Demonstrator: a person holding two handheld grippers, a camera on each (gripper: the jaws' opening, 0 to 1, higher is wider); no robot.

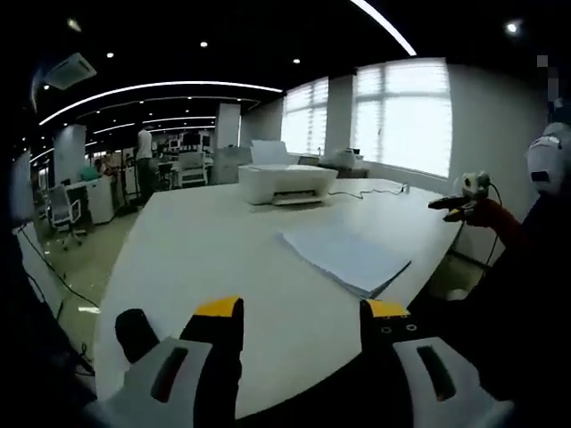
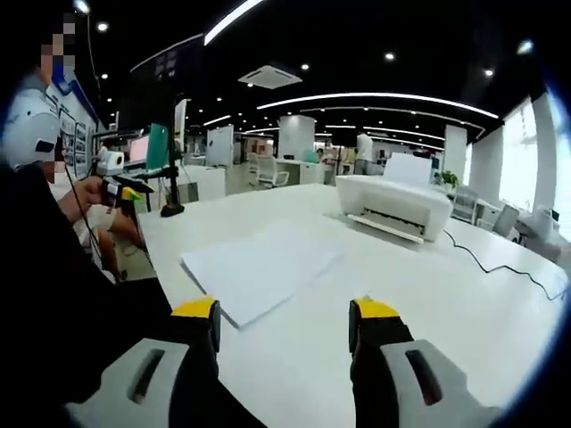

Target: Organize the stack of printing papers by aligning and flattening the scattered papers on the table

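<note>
Left gripper view, L to R: office chair far off on the floor w/ desks behind it, person standing in the background. White table spans the middle. Left gripper rises from the bottom edge, yellow-tipped jaws spread wide, nothing between them, held over the near table edge and clear of the paper. White printer sits at the far side of the table, cable trailing off its right. Paper stack lies flat, right of centre, near the table's right edge; sheets look a bit fanned at the near corner. Far right: a seated person holds another gripper out toward the table, not touching the paper.

Right gripper view, L to R: same person at the left w/ a hand on that other gripper, just off the table corner. Paper stack lies left of centre, edges slightly uneven. Right gripper at bottom, jaws apart & empty, left jaw tip close by the stack's near corner; can't tell if touching. Printer back right, black cable running along the table to the right.
</note>
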